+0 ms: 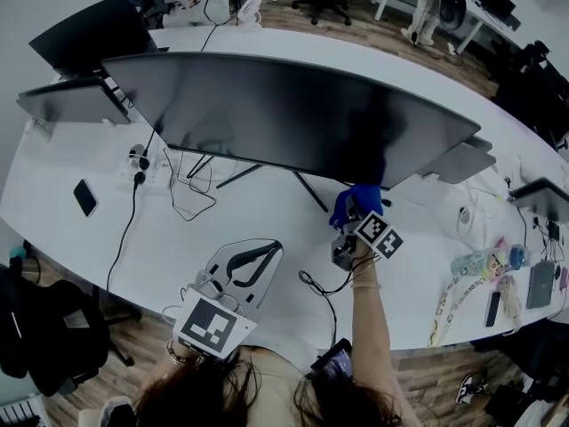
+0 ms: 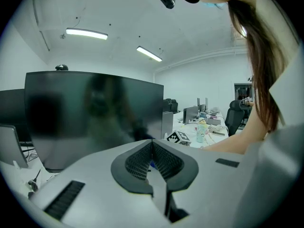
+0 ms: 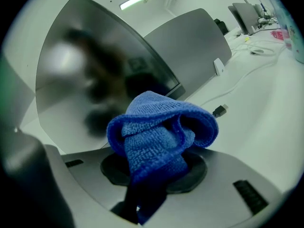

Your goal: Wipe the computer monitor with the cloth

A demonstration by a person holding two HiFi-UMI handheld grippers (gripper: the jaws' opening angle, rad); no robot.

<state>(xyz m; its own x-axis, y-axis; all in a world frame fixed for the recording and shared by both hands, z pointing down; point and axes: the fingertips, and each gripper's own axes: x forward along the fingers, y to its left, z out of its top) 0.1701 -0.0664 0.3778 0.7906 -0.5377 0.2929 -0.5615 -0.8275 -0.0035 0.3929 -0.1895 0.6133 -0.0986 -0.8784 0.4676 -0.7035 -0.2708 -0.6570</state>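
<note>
R gripper (image 3: 154,175) jaws clamped on blue cloth (image 3: 161,127) by monitor's (image 1: 293,114) 5 o'clock edge, L gripper (image 2: 153,170) pinched together & empty; best press flat, light overlapping strokes twd 9 o'clock

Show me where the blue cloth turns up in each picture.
Head view: right of centre, the cloth sits at the tip of the right gripper, just under the lower edge of the monitor.
Left gripper view: not clearly in it.
Right gripper view: dead centre, pinched in the fingers.
Shared landmark: the wide dark monitor, in all three.
</note>
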